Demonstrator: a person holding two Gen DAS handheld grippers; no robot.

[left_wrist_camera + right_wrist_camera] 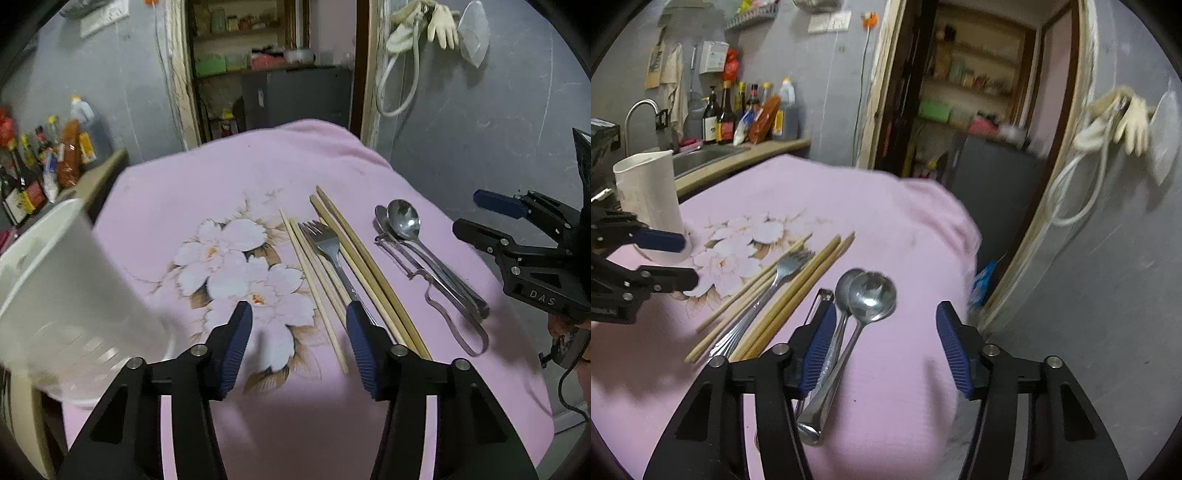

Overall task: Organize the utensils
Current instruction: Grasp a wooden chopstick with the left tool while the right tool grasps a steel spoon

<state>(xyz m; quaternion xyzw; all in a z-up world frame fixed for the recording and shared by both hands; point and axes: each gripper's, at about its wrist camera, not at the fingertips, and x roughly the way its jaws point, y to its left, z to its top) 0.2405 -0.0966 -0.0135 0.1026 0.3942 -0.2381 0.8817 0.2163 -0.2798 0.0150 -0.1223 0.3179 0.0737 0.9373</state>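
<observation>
Item: fork [325, 242], lengthwise among chopsticks [364, 266] on the counter [207, 184], handle running under our left gripper's [299, 345] right finger. Spoons [866, 299] near our right gripper [886, 349]. Both fingers half-open, empty.

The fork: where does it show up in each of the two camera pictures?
Left wrist view: the fork lies right of centre, between chopsticks.
Right wrist view: the fork lies left of centre, tines pointing away.
Shared landmark: the white cup on the flowered cloth.

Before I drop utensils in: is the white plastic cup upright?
Upright: the white plastic cup stands on the pink cloth, open rim up.
</observation>
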